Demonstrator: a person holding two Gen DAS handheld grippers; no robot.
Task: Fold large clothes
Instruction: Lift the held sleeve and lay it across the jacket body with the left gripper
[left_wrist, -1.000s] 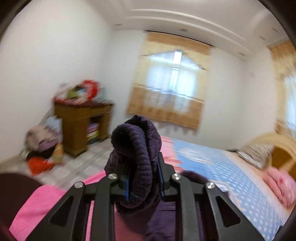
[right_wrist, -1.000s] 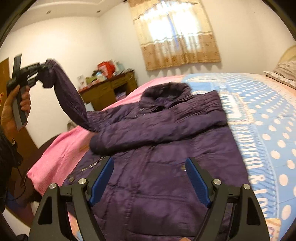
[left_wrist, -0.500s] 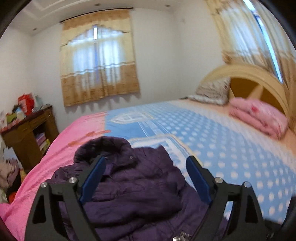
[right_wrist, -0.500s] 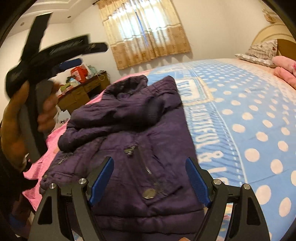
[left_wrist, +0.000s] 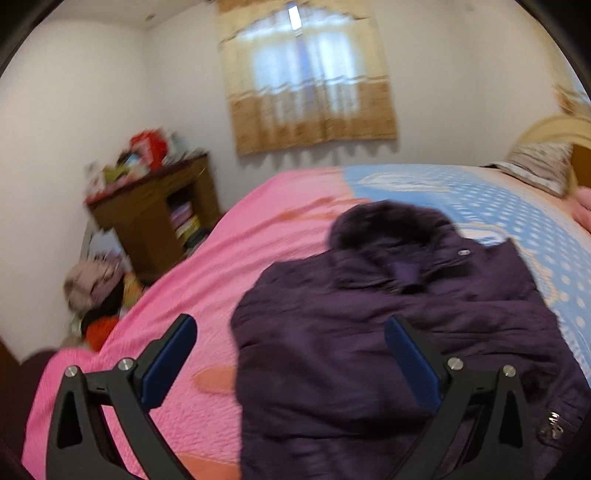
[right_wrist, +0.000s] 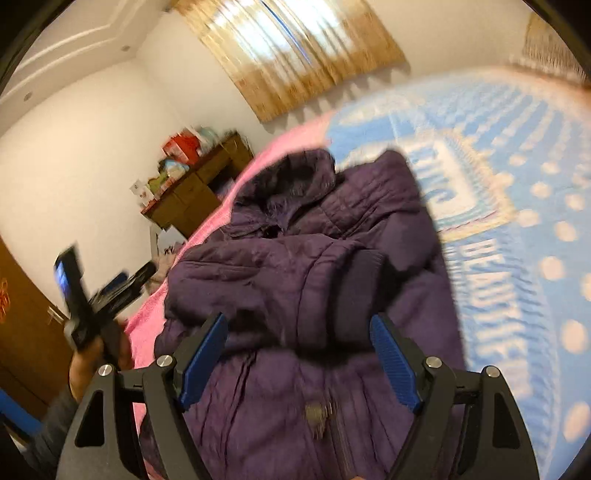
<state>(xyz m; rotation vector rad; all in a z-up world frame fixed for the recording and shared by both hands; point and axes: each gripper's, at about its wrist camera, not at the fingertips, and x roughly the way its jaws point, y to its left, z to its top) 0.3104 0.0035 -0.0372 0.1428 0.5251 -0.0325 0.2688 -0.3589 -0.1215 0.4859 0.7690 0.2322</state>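
Note:
A dark purple padded jacket (left_wrist: 314, 350) lies front up on the bed, hood (left_wrist: 384, 221) toward the window. In the right wrist view both sleeves lie folded across the jacket (right_wrist: 266, 273), one ribbed cuff (right_wrist: 362, 273) on top. My left gripper (left_wrist: 290, 325) hangs low over the jacket's left edge. Its jaws are opening, with nothing between them. Seen from the right wrist, the left gripper (right_wrist: 96, 277) is a blur in a hand at the bed's side. My right gripper (right_wrist: 299, 320) stands open above the jacket's chest, gripping nothing.
The bed has a pink cover (left_wrist: 229, 277) on the left and a blue dotted cover (right_wrist: 535, 221) on the right. A pillow (left_wrist: 539, 162) lies at the headboard. A cluttered wooden cabinet (left_wrist: 155, 210) and a clothes pile (left_wrist: 99, 288) stand left of the bed.
My left gripper let go of the sleeve it held up, opened wide and dropped toward the jacket's left edge. The sleeve now lies across the chest. My right gripper swung sideways over the jacket.

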